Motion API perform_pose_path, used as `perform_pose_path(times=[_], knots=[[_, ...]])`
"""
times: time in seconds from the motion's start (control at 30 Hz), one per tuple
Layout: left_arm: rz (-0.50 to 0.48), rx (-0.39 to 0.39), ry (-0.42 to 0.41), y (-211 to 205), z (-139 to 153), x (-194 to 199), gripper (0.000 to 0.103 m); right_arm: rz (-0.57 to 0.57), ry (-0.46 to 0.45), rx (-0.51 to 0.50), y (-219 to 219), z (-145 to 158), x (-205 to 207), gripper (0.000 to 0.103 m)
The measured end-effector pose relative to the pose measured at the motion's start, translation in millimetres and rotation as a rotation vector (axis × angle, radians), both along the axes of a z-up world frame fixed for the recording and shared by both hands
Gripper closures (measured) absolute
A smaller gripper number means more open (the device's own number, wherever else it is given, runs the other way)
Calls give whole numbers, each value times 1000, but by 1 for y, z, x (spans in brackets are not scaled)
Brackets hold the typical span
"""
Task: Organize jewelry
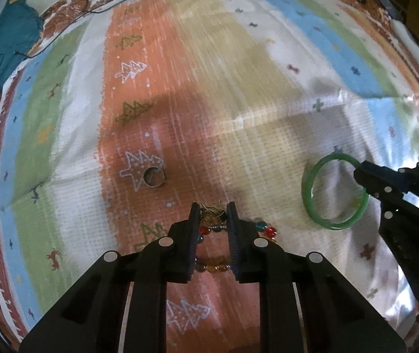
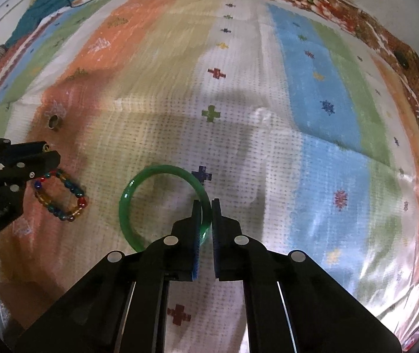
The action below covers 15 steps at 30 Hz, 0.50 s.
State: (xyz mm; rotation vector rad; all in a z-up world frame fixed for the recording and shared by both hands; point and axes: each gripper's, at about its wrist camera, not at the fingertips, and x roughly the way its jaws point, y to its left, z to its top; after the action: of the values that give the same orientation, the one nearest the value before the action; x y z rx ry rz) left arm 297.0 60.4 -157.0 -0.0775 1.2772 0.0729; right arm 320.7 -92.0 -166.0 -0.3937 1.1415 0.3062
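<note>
My left gripper (image 1: 212, 210) is shut on a small gold wire piece (image 1: 213, 217) at its tips, just above a bracelet of coloured beads (image 1: 214, 266) lying on the cloth; the bracelet also shows in the right wrist view (image 2: 62, 197). My right gripper (image 2: 206, 206) is shut on the rim of a green bangle (image 2: 139, 188), which rests on the cloth; the bangle also shows in the left wrist view (image 1: 321, 214) with the right gripper (image 1: 362, 176) at its right edge. A small metal ring (image 1: 153, 177) lies ahead and left of the left gripper, and shows in the right wrist view too (image 2: 53, 122).
A striped patterned cloth (image 1: 239, 88) under shiny clear plastic covers the surface. A teal fabric item (image 1: 0, 56) lies at the far left corner, with a thin black cable (image 1: 71, 20) beside it. The left gripper's body (image 2: 3, 182) sits at the left of the right wrist view.
</note>
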Motion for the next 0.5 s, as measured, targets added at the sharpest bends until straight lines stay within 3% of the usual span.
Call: perform_pose_path(times=[0.5], knots=[[2, -36, -99, -8, 47, -37, 85, 8, -99, 40, -5, 49, -35, 95]])
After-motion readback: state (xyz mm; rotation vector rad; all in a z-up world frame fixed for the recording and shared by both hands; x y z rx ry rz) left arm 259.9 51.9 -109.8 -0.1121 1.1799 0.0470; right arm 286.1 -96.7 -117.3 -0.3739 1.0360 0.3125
